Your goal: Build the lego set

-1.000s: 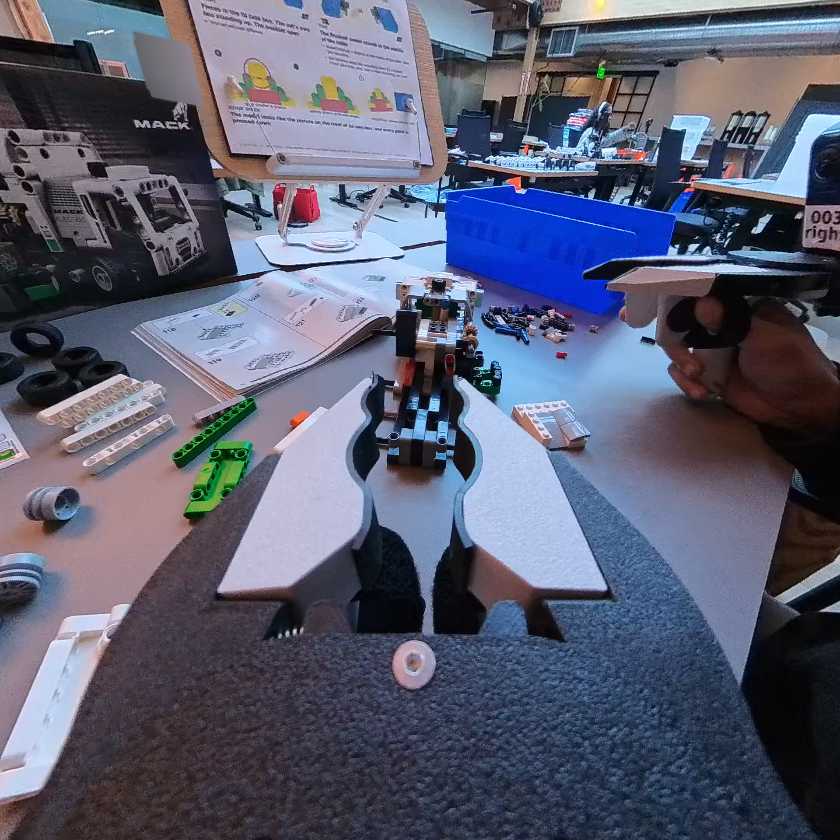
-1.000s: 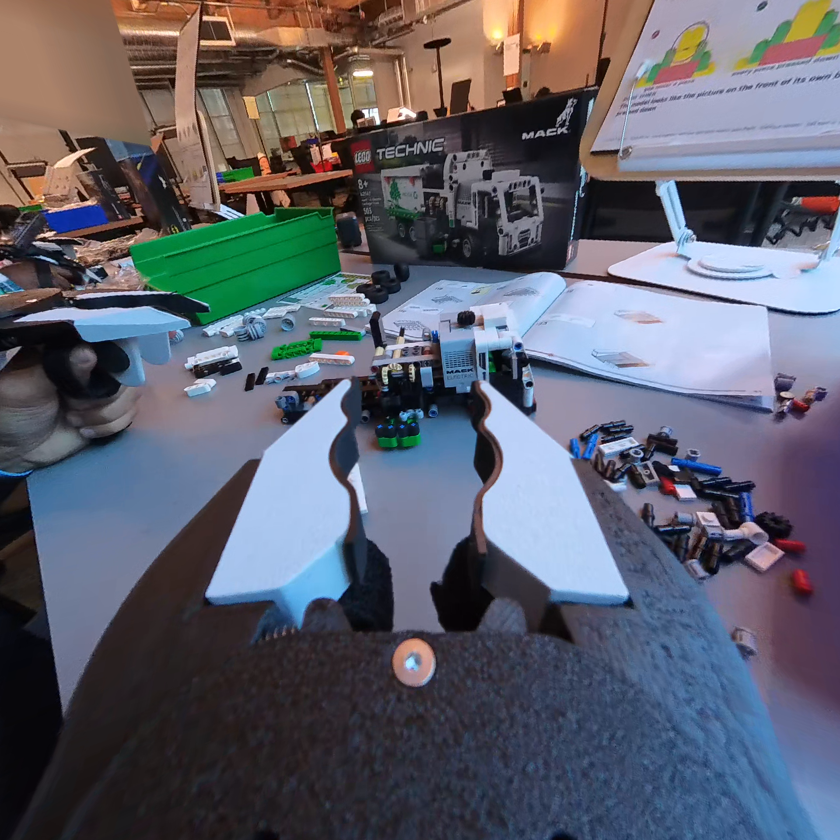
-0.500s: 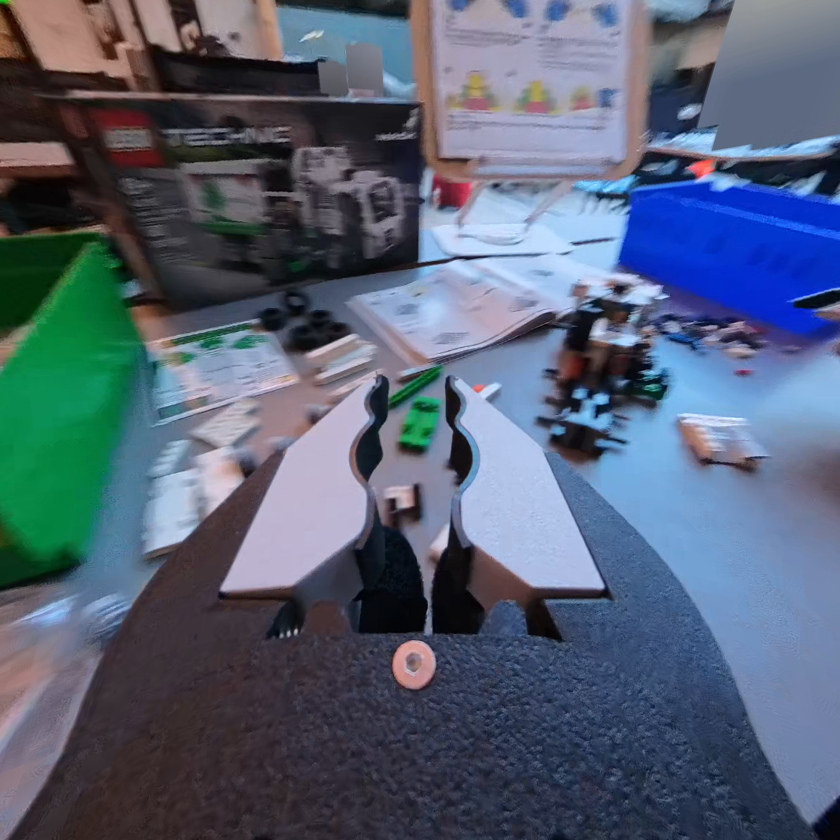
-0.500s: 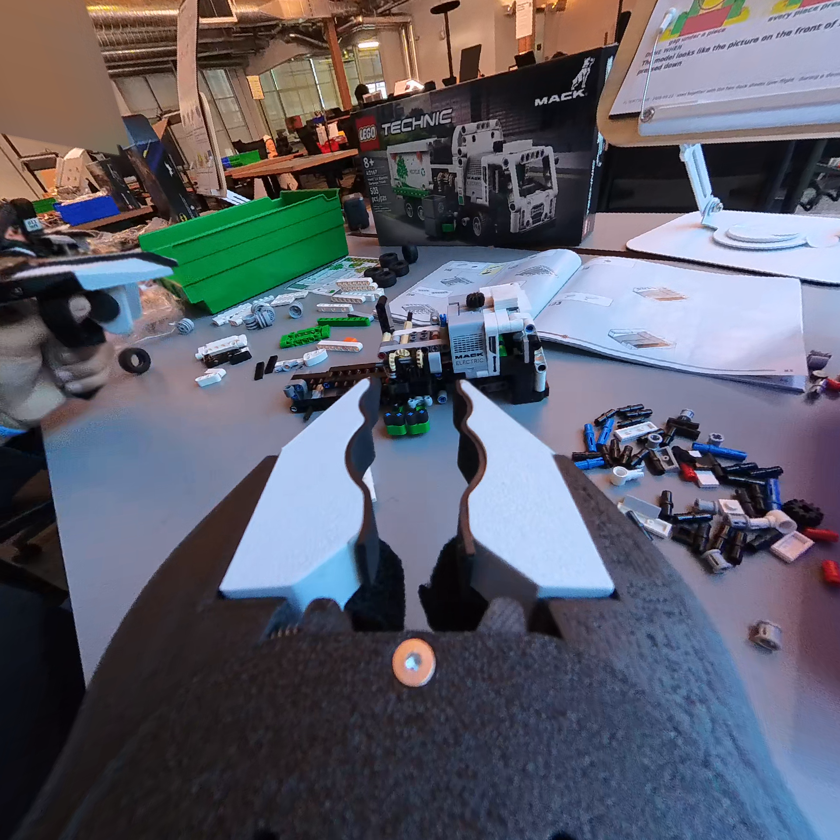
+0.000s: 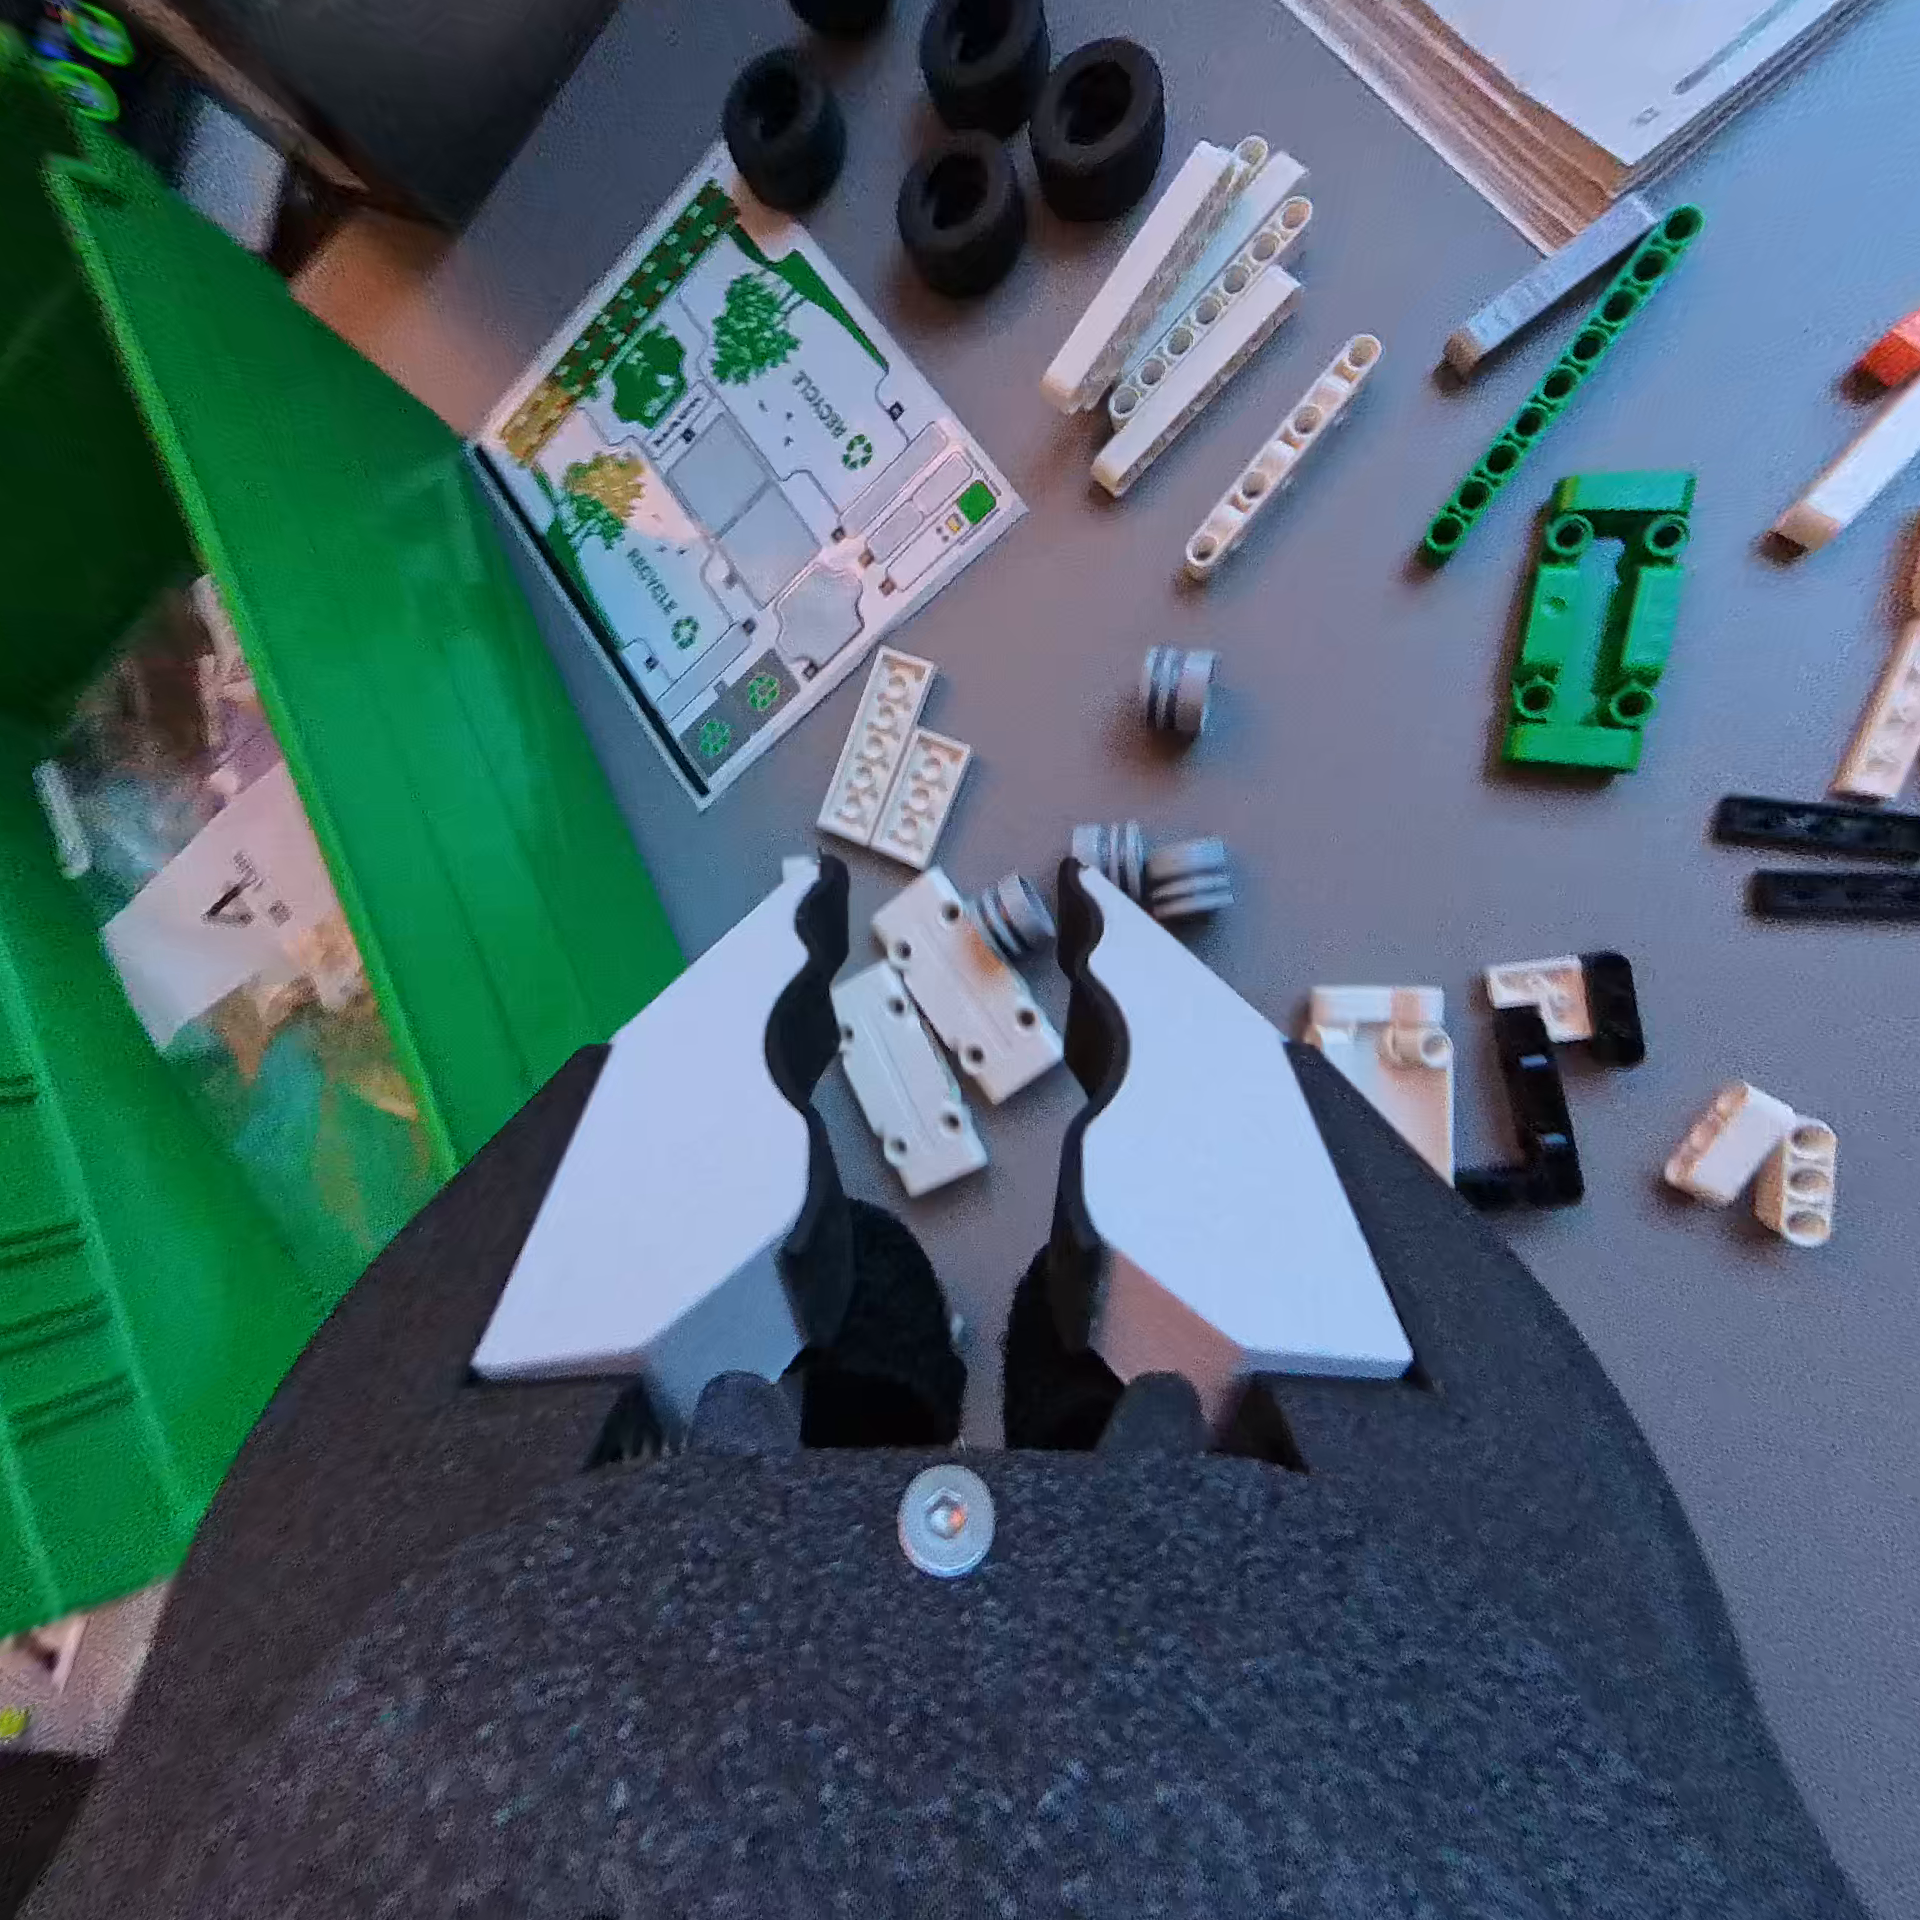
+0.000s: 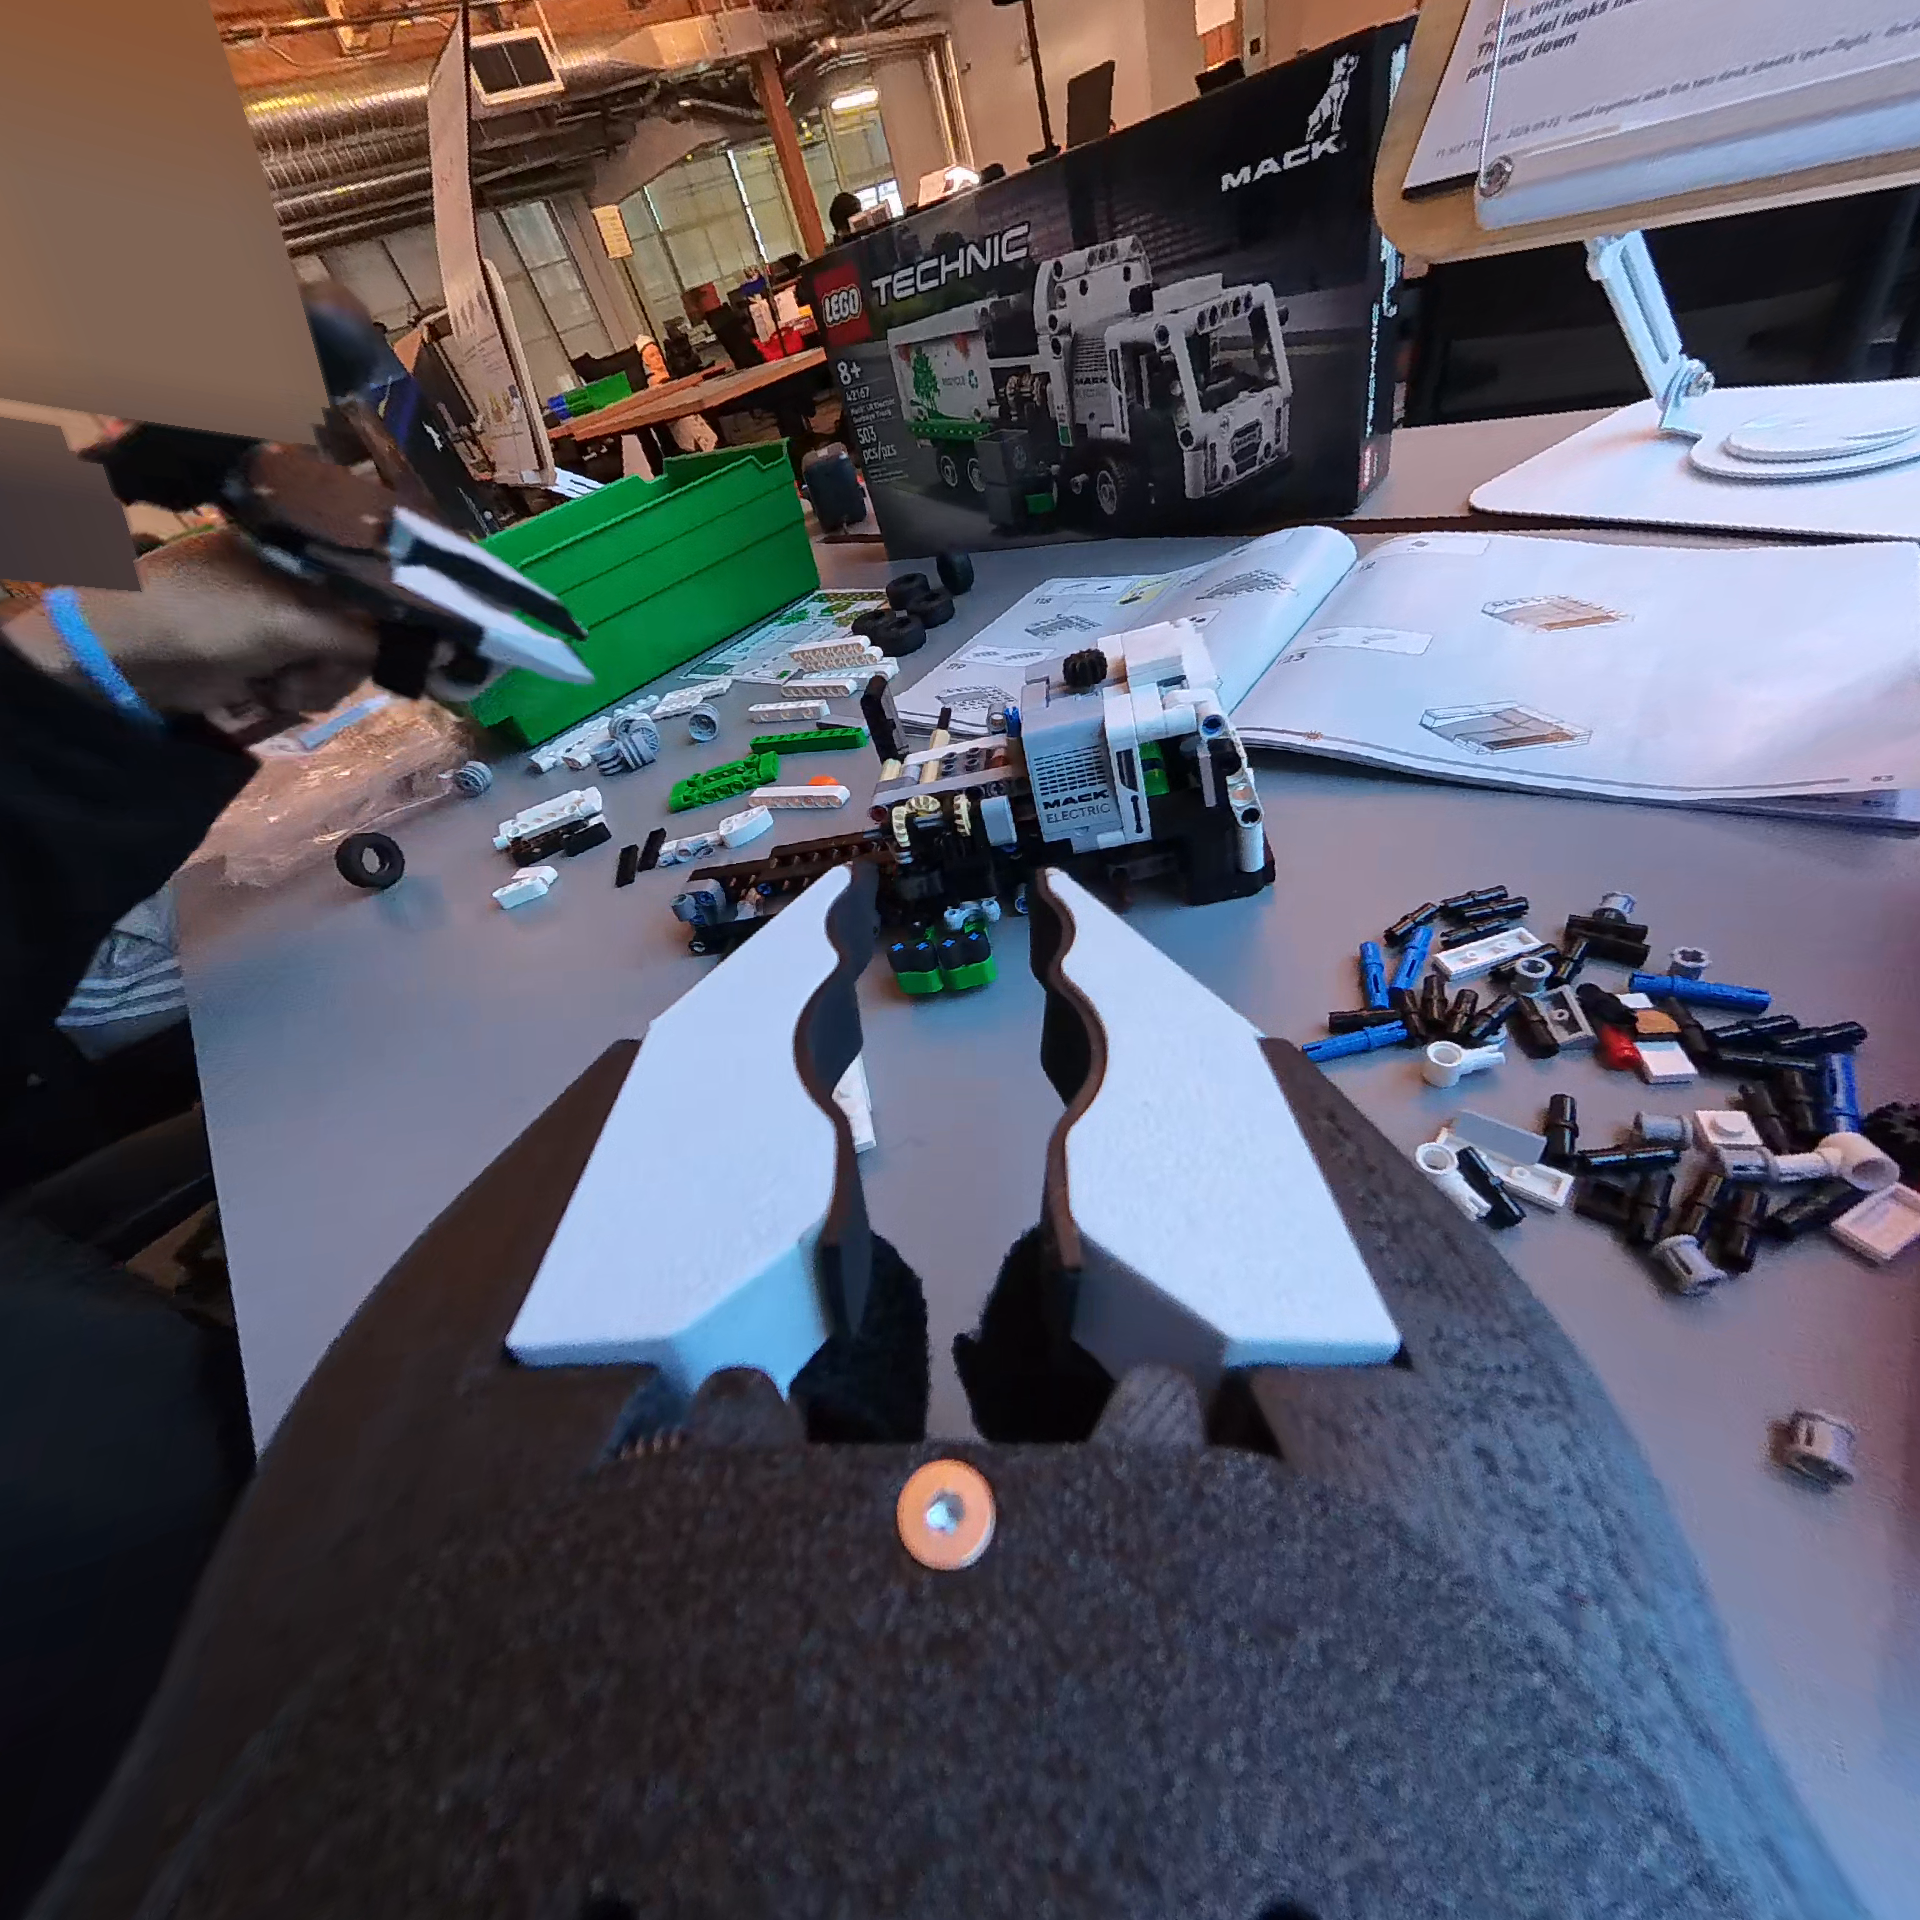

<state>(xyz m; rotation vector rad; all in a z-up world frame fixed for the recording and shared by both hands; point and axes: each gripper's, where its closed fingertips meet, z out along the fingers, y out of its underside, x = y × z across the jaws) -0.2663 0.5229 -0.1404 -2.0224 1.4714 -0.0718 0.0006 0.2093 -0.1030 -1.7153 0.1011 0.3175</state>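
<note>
The part-built white and grey truck (image 6: 1091, 790) stands mid-table. My right gripper (image 6: 940, 894) is open and empty, just short of the truck's near side, by its green and black piece (image 6: 940, 961). My left gripper (image 5: 945, 878) is open and empty, pointing down over two white panel pieces (image 5: 966, 987) (image 5: 904, 1081) that lie between its fingers. Grey wheel hubs (image 5: 1190, 878) lie at its tips. It also shows in the right wrist view (image 6: 488, 613), held in a hand by the green bin.
A green bin (image 5: 312, 727) stands close on the left. A sticker sheet (image 5: 748, 488), black tyres (image 5: 966, 135), white beams (image 5: 1184, 312) and green pieces (image 5: 1595, 623) lie beyond. A pile of small pins (image 6: 1621, 1039), an open booklet (image 6: 1455, 665) and the set's box (image 6: 1091, 343) surround the truck. The grippers' ends are close to 40 centimetres from one another.
My left gripper has swung left from the truck and tipped down over the loose parts by the green bin. My right gripper has moved closer to the truck and its jaws have narrowed a little.
</note>
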